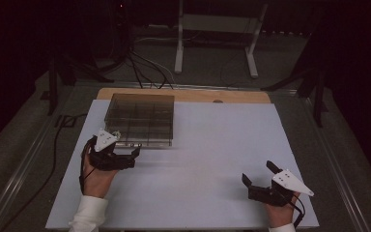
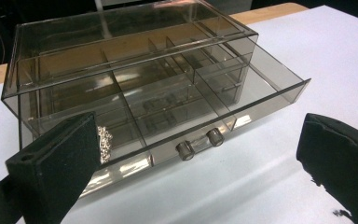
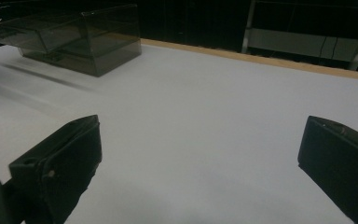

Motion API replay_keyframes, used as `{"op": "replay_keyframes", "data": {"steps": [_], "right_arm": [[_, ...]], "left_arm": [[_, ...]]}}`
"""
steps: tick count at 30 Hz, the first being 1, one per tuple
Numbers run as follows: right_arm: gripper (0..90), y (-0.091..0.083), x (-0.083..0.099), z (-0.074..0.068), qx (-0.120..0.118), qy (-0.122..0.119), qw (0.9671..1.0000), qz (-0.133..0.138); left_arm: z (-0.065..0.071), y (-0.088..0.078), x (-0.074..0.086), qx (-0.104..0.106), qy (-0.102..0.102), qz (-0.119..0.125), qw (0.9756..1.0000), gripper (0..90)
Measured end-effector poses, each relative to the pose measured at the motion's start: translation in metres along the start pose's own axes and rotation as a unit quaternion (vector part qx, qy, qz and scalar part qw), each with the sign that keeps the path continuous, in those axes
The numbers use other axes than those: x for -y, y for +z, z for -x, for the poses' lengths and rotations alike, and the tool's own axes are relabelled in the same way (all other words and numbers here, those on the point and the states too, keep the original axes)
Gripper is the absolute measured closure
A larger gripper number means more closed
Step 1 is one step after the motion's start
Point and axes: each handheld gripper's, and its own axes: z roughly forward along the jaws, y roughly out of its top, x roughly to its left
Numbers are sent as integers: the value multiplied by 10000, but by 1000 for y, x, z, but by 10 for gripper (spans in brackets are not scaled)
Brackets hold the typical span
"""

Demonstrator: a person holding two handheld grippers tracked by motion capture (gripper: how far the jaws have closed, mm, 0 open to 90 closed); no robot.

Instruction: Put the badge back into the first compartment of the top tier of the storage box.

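A smoky clear plastic drawer box (image 1: 140,118) stands at the back left of the white tabletop (image 1: 207,145). In the left gripper view its lower drawer (image 2: 177,121) is slid partly out, showing divided compartments and a bar handle (image 2: 199,143). A small heap of silvery bits (image 2: 105,140) lies in the front left compartment. My left gripper (image 1: 125,146) sits just in front of the drawer, open, jaws wide on either side of the handle without touching (image 2: 193,154). My right gripper (image 1: 258,172) rests near the front right edge, open over bare table (image 3: 200,135), with the box (image 3: 74,37) far off.
A strip of wooden tabletop (image 1: 183,94) shows behind the white sheet. Beyond the table lie floor cables (image 1: 145,67) and a white frame's legs (image 1: 215,43). Black stands (image 1: 53,77) flank both sides. A cable (image 1: 53,145) trails off the table's left edge.
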Motion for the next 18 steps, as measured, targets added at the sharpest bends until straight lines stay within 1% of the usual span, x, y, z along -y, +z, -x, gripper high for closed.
{"op": "replay_keyframes", "data": {"steps": [4, 13, 18], "right_arm": [[0, 0, 0, 0, 3, -1, 10000, 3], [0, -1, 0, 0, 6, 2, 10000, 2], [0, -1, 0, 0, 9, 0, 10000, 3]], "left_arm": [[1, 0, 2, 56, -26, -10, 10000, 6], [3, 2, 8, 120, -38, -162, 9998, 7], [4, 3, 12, 29, -10, -220, 9998, 7]]}}
